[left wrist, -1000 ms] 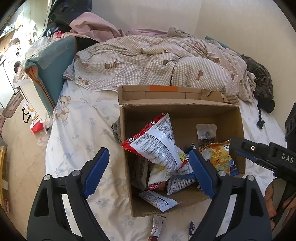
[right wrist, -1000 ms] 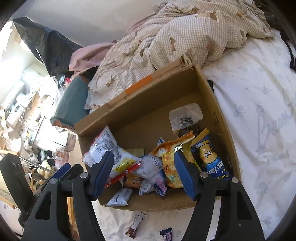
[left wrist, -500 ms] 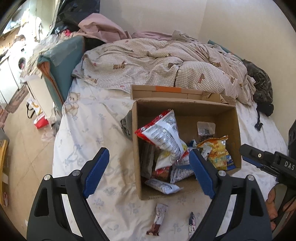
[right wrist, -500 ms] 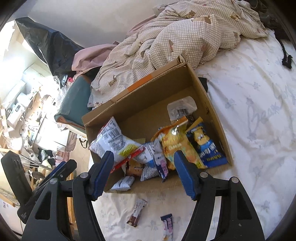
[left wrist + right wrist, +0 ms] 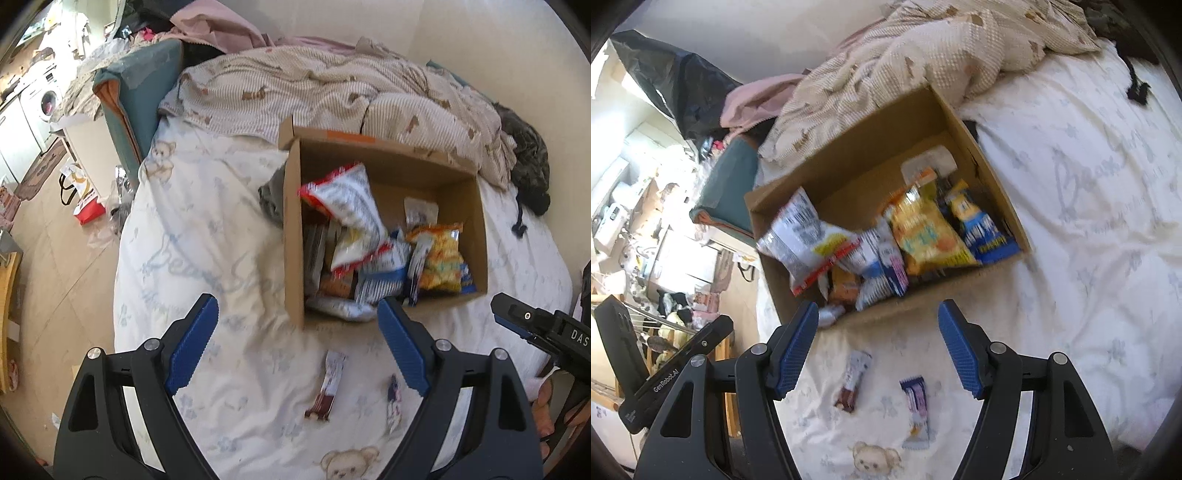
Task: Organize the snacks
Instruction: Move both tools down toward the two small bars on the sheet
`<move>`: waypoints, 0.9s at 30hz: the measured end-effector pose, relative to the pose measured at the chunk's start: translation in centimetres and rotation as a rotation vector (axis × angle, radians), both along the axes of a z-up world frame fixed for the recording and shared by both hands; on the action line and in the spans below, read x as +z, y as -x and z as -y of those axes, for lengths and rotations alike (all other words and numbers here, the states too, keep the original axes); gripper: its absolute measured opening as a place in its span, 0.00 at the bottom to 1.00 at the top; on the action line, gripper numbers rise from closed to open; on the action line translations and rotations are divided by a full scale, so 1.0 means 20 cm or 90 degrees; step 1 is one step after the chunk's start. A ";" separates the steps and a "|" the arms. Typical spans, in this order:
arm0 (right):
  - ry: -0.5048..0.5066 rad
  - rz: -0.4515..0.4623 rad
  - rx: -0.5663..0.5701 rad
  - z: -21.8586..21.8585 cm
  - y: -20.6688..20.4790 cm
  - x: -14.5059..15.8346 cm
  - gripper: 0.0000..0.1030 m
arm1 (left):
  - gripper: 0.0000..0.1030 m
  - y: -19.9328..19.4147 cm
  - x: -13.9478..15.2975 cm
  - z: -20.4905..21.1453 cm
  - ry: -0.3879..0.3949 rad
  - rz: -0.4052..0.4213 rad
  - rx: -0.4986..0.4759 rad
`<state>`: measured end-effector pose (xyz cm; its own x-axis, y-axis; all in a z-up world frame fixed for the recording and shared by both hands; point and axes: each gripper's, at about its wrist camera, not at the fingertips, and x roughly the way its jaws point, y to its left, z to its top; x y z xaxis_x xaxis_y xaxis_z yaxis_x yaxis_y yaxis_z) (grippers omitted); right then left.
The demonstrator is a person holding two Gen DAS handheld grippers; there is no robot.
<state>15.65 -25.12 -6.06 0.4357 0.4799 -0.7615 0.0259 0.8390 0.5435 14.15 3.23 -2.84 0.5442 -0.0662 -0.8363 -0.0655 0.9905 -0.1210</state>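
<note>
Both claws have pulled back from the cardboard box on the bed, left claw and right claw apart, empty. Most snacks are inside; two bars, brown bar and purple bar, remain outside.

A cardboard box is sitting on the bed, with a rumpled quilt lying behind it. Snack bags are lying piled inside the box. Two small snack bars are lying on the sheet in front of the box, side by side and apart. To the left of the bed, the floor is carrying scattered clutter.
</note>
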 end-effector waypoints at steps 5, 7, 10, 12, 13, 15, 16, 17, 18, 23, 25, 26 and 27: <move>-0.007 -0.076 -0.008 0.01 0.07 -0.13 0.69 | 0.83 0.04 -0.11 0.05 -0.021 -0.049 -0.025; 0.002 -0.103 -0.004 0.01 0.09 -0.19 0.69 | 0.83 0.04 -0.16 0.08 -0.031 -0.068 -0.040; 0.019 -0.142 0.007 0.00 0.11 -0.26 0.69 | 0.83 0.03 -0.28 0.15 -0.043 -0.119 -0.064; 0.021 -0.162 0.012 0.00 0.11 -0.30 0.69 | 0.80 0.03 -0.36 0.18 -0.036 -0.149 -0.070; 0.023 -0.169 0.015 -0.01 0.11 -0.32 0.69 | 0.77 0.03 -0.39 0.20 -0.036 -0.161 -0.070; 0.036 -0.182 0.021 -0.01 0.11 -0.35 0.69 | 0.69 0.03 -0.47 0.25 -0.057 -0.175 -0.068; 0.042 -0.187 0.024 -0.02 0.11 -0.37 0.69 | 0.67 0.03 -0.51 0.28 -0.066 -0.182 -0.077; 0.048 -0.191 0.028 -0.03 0.11 -0.39 0.69 | 0.63 0.03 -0.55 0.32 -0.078 -0.191 -0.091; 0.056 -0.199 0.040 -0.05 0.11 -0.41 0.69 | 0.61 0.03 -0.58 0.35 -0.088 -0.197 -0.101; 0.097 -0.222 0.101 -0.19 0.12 -0.49 0.69 | 0.50 0.03 -0.71 0.41 -0.136 -0.217 -0.119; 0.127 -0.224 0.130 -0.26 0.12 -0.52 0.69 | 0.39 0.03 -0.74 0.40 -0.137 -0.232 -0.115; 0.142 -0.226 0.146 -0.30 0.13 -0.53 0.69 | 0.34 0.03 -0.75 0.39 -0.132 -0.237 -0.112; 0.159 -0.227 0.154 -0.32 0.14 -0.55 0.68 | 0.28 0.03 -0.75 0.38 -0.128 -0.240 -0.108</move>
